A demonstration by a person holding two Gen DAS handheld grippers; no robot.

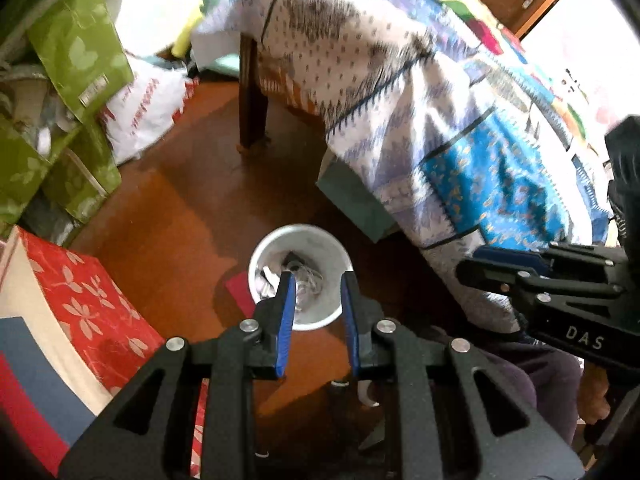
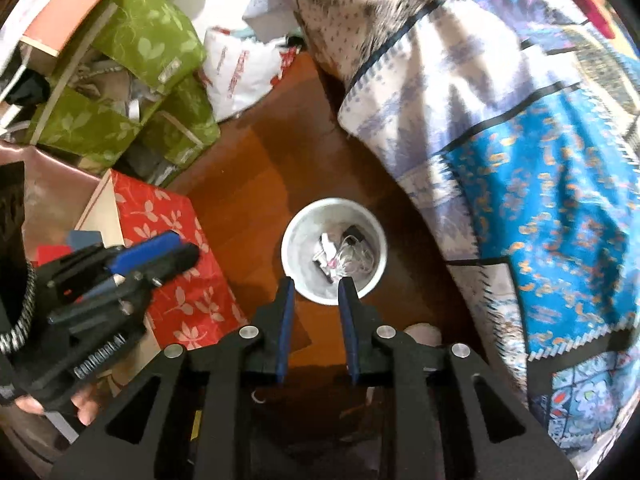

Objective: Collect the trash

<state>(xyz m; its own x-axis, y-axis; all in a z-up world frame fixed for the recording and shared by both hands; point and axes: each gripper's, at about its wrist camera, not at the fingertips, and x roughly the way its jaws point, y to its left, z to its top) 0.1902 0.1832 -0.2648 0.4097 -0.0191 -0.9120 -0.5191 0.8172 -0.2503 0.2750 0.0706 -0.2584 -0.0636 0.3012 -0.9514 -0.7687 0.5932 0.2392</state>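
2 claws above white bin [image 1: 300, 276] on wooden floor [image 1: 168, 208], beside quilt-draped bed [image 1: 440, 120]. Left claw [image 1: 318, 280] pointing down over bin mouth, fingers slightly apart, nothing between. Right claw [image 2: 316, 286] same: small gap, nothing gripped. Trash [image 2: 340, 254] – paper scraps, clear wrap, dark bit – lies in bin bottom. Red leaf-print box [image 2: 176, 248] and green bags [image 2: 152, 40] near, left of bin.
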